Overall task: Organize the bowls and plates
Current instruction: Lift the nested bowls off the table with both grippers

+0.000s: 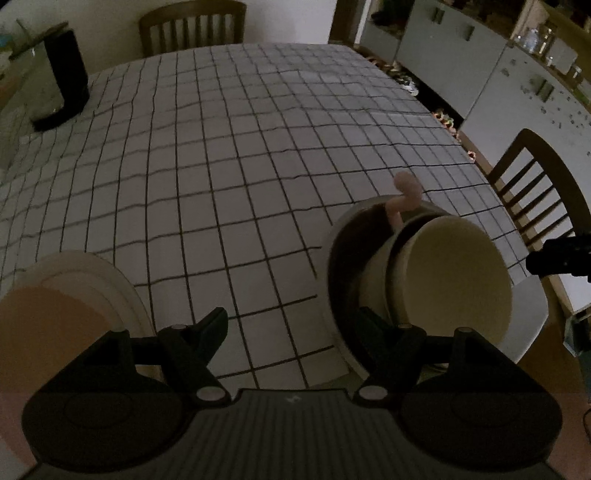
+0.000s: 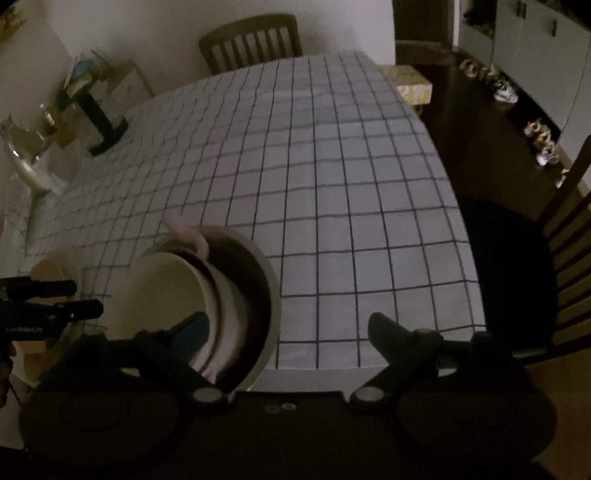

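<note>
Bowls are seen nested, tilted, inside the large bowl (image 1: 343,266) at the counter (image 1: 229,155) edge, lower right; plates (image 1: 85,291) stacked lower left. Left gripper (image 1: 291,325) and right gripper (image 2: 284,332) are held wide open, empty; straightening judged outstanding.

The tablecloth (image 1: 236,155) is white with a thin black grid. The nested bowls (image 1: 454,280) are cream — the outer one (image 2: 267,280) dark brown inside. The plates (image 1: 92,280) are off-white, the pink utensil (image 1: 406,194) pale, the chairs (image 1: 192,26) dark wood.
</note>
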Motion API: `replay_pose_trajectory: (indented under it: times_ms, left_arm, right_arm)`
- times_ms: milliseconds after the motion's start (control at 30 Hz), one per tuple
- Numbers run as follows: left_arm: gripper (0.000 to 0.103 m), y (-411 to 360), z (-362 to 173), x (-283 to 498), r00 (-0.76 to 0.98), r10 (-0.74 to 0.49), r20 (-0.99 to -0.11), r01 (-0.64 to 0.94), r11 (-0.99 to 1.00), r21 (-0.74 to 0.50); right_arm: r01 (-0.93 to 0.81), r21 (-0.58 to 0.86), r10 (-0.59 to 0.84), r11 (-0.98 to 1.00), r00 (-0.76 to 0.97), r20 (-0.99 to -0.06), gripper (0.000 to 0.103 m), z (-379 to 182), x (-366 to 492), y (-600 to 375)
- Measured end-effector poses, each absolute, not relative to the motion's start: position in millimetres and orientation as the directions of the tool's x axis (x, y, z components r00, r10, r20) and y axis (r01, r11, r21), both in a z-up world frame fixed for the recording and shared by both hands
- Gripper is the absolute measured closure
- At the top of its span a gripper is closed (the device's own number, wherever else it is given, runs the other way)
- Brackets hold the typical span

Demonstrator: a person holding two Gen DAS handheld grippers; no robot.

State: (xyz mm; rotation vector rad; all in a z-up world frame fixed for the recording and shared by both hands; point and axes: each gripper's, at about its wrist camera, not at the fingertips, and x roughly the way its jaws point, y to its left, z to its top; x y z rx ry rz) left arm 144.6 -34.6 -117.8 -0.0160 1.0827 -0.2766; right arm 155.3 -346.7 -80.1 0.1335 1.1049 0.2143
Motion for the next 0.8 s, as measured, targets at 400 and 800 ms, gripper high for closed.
replay_pose_trajectory:
  times_ms: [400, 800]
  left_arm:
    - [0.035, -35, -143, 149, 0.397, -0.241, -0.886, 0.114, 0.97, -0.213]
    - [0.073, -45, -149, 149, 0.334, -0.318, -0.887, 0.07, 0.947, -0.313]
  right_arm:
    - [-0.163, 0.243, 0.285, 0.956, 0.32, -0.904, 0.04, -121, 170, -345]
    - [-0.205, 0.264, 0.312, 0.943, 0.259, -0.914, 0.065, -133, 182, -332]
